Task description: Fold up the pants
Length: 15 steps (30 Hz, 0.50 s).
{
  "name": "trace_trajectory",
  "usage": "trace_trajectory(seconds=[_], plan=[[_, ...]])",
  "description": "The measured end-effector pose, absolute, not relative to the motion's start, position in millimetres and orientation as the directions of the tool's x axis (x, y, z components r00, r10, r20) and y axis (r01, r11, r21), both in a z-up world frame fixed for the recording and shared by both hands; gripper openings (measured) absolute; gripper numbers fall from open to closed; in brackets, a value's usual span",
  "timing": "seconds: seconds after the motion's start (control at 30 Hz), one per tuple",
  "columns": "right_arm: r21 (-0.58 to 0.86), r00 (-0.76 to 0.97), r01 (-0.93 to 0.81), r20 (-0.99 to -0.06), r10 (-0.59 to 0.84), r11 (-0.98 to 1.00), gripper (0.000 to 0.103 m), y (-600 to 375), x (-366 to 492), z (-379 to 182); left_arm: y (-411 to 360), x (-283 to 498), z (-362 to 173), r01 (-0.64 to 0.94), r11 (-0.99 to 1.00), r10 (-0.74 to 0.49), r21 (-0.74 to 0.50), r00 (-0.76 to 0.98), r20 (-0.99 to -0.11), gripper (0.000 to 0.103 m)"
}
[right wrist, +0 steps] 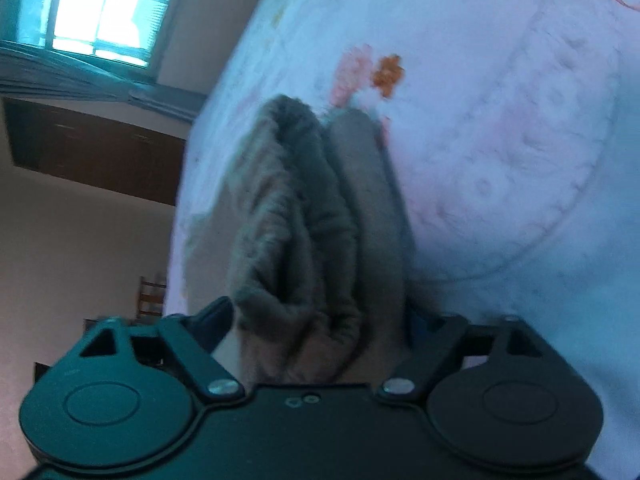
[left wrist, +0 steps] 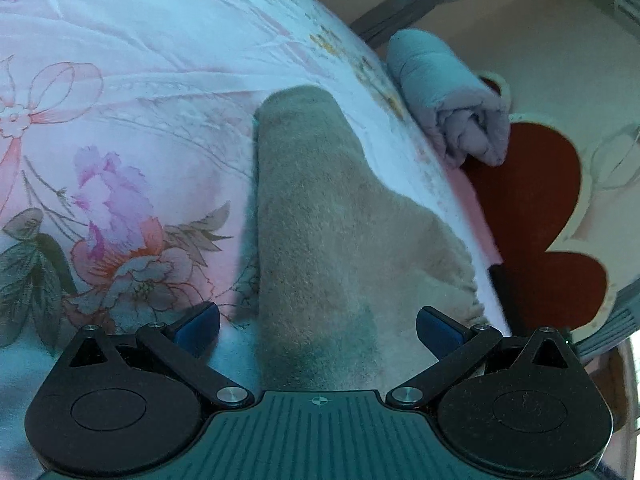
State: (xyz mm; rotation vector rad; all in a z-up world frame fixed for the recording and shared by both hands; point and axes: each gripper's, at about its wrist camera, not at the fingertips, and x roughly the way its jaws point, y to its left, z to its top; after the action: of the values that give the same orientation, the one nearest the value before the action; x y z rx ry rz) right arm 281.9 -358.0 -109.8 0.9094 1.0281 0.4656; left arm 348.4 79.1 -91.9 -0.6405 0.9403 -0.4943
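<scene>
Grey-beige fleece pants [left wrist: 312, 200] lie folded into a long narrow strip on a floral bedspread [left wrist: 140, 100], near its right edge. My left gripper [left wrist: 318, 326] hovers over the near end of the strip, jaws wide open, and its blue pads [left wrist: 198, 322] touch no cloth. In the right wrist view the pants [right wrist: 288, 208] show as a thick bundle of stacked folds running away from me. My right gripper [right wrist: 320, 320] straddles the bundle's near end. Its pads stand close to each side without a visible squeeze, and the right pad is partly hidden by the cloth.
A rolled lavender cloth [left wrist: 452, 96] rests at the bed's right edge. Beyond that edge lies a red heart-shaped mat [left wrist: 532, 208] on the floor. The right wrist view shows a window [right wrist: 108, 8], a dark wooden cabinet [right wrist: 96, 148] and a chair [right wrist: 152, 292] left of the bedspread [right wrist: 500, 160].
</scene>
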Motion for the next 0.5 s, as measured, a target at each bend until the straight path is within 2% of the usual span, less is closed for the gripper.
trace_trajectory(seconds=[0.03, 0.07, 0.1, 0.17, 0.2, 0.23, 0.3, 0.5], plan=[[0.819, 0.465, 0.090, -0.537, 0.704, 0.566, 0.067, -357.3, 283.5, -109.3, 72.1, 351.8, -90.9, 0.119, 0.721, -0.640, -0.682, 0.491, -0.591, 0.103], [0.820, 0.460, 0.092, -0.538, 0.706, 0.565, 0.050, -354.6, 285.4, -107.9, 66.1, 354.8, -90.2, 0.128, 0.718, -0.650, -0.684, 0.476, -0.593, 0.091], [0.821, 0.448, 0.065, -0.532, 0.718, 0.568, 0.049, -352.2, 286.9, -105.4, 58.6, 355.8, -89.9, 0.144, 0.700, -0.679, -0.700, 0.439, -0.589, 0.057], [0.795, 0.450, -0.002, -0.541, 0.711, 0.606, 0.044, -344.8, 286.3, -89.8, 50.5, 353.7, -86.6, 0.151, 0.738, -0.650, -0.658, 0.422, -0.632, 0.042], [0.792, 0.452, -0.031, -0.534, 0.715, 0.610, 0.044, -342.8, 285.8, -80.4, 57.0, 352.2, -86.5, 0.139, 0.714, -0.668, -0.687, 0.429, -0.607, 0.029], [0.794, 0.451, -0.052, -0.523, 0.723, 0.606, 0.043, -342.0, 285.8, -72.2, 67.2, 350.3, -87.9, 0.108, 0.669, -0.695, -0.736, 0.443, -0.566, 0.024], [0.787, 0.443, -0.105, -0.510, 0.737, 0.607, 0.042, -336.8, 288.8, -52.0, 80.8, 344.0, -81.5, 0.134, 0.586, -0.745, -0.799, 0.476, -0.467, 0.023], [0.776, 0.451, -0.237, -0.445, 0.773, 0.585, 0.040, -307.2, 324.7, 7.8, 110.8, 358.2, -36.0, 0.212, 0.548, -0.745, -0.809, 0.563, -0.357, 0.023]])
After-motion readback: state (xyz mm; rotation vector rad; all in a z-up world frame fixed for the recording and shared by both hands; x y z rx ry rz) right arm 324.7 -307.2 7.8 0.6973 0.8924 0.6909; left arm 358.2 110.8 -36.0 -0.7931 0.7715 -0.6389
